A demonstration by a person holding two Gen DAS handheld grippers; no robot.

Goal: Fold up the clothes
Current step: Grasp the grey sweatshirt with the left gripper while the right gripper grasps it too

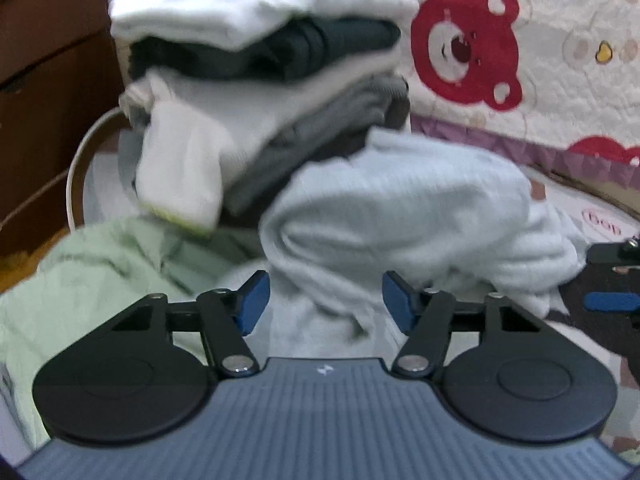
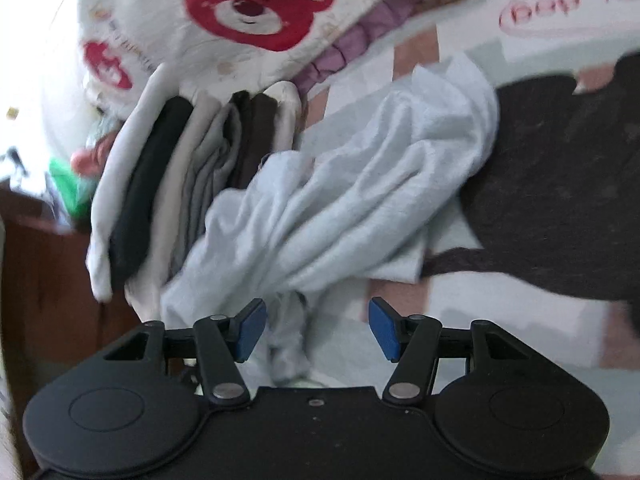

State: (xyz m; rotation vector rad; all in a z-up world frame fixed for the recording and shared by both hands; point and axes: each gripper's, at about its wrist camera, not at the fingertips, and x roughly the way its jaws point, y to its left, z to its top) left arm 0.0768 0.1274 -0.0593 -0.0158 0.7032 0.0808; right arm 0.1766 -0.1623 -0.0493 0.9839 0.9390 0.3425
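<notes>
Pale-blue garment (image 1: 400, 208), crumpled beside the folded stack (image 1: 256, 60), was being approached; both grippers (image 1: 324, 300) (image 2: 316, 328) were spread, empty; an edge needed pinching.

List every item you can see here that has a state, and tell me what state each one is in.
Left gripper: open, pale blue cloth between its pads, not pinched.
Right gripper: open, holding nothing.
Pale blue garment: crumpled, unfolded, lying against the stack.
Stack of clothes: folded, piled, a white piece on top.
Green garment: rumpled, unfolded.
Dark garment: spread flat on the bed.
</notes>
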